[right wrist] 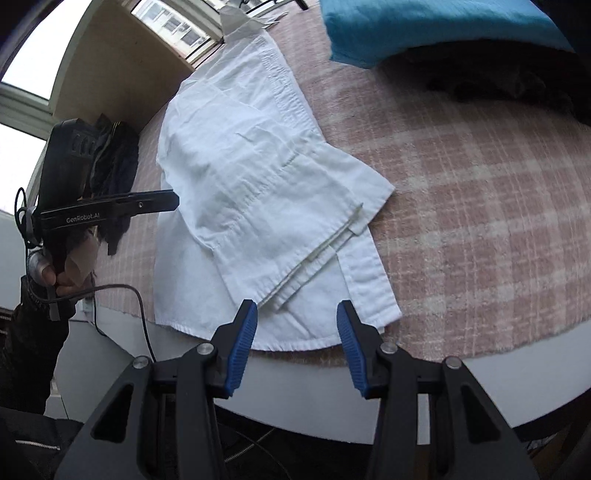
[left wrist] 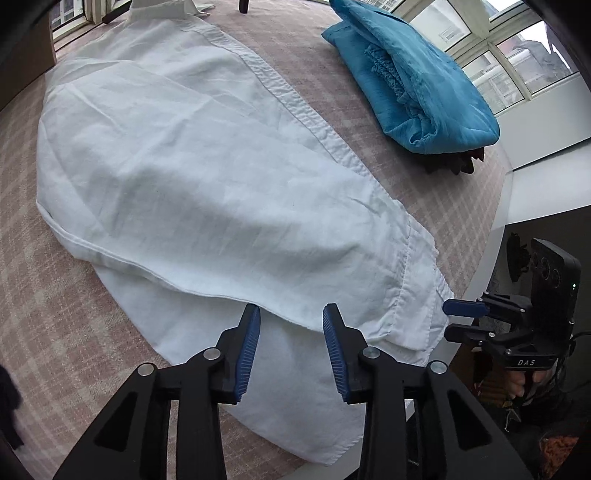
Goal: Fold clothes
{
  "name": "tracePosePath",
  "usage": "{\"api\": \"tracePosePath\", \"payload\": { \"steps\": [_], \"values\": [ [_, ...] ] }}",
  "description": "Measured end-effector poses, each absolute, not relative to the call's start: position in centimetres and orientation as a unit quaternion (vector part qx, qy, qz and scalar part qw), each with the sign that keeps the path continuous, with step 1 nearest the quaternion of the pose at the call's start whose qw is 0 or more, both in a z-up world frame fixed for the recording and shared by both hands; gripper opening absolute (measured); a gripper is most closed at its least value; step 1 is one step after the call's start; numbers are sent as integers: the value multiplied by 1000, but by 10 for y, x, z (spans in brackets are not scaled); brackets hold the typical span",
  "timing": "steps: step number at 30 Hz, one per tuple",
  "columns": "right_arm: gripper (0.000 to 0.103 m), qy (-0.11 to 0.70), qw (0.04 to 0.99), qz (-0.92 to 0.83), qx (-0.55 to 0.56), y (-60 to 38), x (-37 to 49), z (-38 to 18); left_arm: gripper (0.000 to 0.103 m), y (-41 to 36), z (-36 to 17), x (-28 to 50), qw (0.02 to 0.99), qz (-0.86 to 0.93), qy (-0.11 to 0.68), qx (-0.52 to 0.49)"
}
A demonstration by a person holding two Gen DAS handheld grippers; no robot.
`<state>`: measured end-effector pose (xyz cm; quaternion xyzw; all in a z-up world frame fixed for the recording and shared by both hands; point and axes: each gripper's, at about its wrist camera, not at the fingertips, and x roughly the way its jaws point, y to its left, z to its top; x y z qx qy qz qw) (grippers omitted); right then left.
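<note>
While hovering over near hem of white shirt [left wrist: 192, 177], left gripper [left wrist: 291, 317] w/ jaws apart, nothing clamped. Right gripper [right wrist: 297, 314] same, jaws apart, empty, at hem's other end. Shirt flat on pink plaid cloth [right wrist: 480, 206], long axis running away twd collar; both grippers abt equally near. Readable: "DAS", "GenRobot.AI". Blue garment [left wrist: 413, 81] well apart.

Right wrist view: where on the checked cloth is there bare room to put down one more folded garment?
The widest bare patch of checked cloth lies between the white shirt and the table's near edge, below the blue folded garment. A narrower strip runs between shirt and blue garment. The shirt's other side is crowded by dark clothes.
</note>
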<state>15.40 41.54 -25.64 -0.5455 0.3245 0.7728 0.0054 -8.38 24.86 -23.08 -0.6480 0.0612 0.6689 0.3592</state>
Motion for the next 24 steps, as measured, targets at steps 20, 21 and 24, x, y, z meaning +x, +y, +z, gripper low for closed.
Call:
{"api": "tracePosePath", "payload": {
  "steps": [20,21,24],
  "values": [
    [30,222,66,817,-528,441,115,-240,34,245,-238,-69,382,656,147,-634],
    [30,214,59,815,-536,442,110,-244,34,245,-238,-68,379,660,154,-631],
    [27,187,31,810,-556,435,98,-251,36,244,-242,-64,375,661,171,-628]
  ]
}}
